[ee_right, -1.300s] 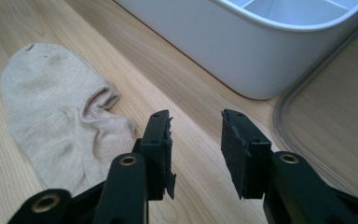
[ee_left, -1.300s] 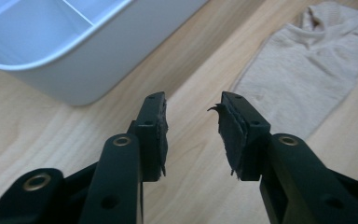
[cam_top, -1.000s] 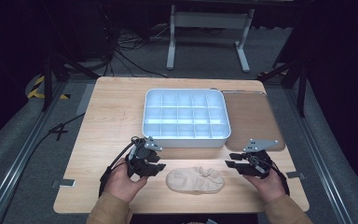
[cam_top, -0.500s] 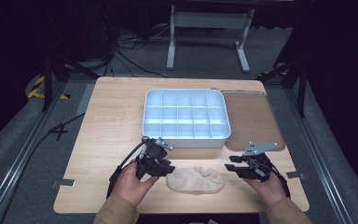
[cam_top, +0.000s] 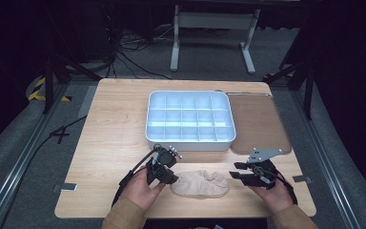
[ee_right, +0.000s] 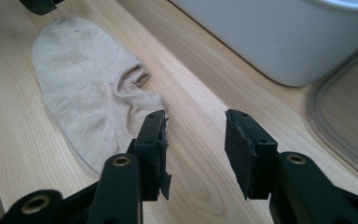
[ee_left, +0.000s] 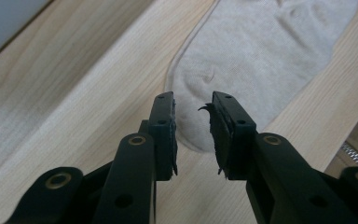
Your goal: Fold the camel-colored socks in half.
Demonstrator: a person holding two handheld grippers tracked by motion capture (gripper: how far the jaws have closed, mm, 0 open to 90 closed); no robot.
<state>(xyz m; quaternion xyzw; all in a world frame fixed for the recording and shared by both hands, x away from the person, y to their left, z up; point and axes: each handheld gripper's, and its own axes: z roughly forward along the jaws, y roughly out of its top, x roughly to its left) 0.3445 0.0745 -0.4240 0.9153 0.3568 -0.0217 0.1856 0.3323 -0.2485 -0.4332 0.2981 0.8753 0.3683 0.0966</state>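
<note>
A: Status of the left gripper [ee_left: 192,122]?

B: Its jaws have just been closing and now straddle the rounded end of the beige sock [cam_top: 200,183]; a gap remains, the pads not pressing. The right gripper [ee_right: 195,140] has just been opening, jaws apart over bare wood beside the sock's crumpled cuff, nothing between them.

A: Sock location?

B: Flat on the wooden table [cam_top: 114,124], near edge, between both grippers.

A: Failure modes?

B: Probably a thin pinch: the pads may catch only the top layer, or slide off the rounded end. The right jaws, offset from the cuff, may close on nothing.

A: Surroundings?

B: White compartment tray [cam_top: 189,120] behind, its lid [cam_top: 258,121] alongside; dark room, grey floor, cables.
</note>
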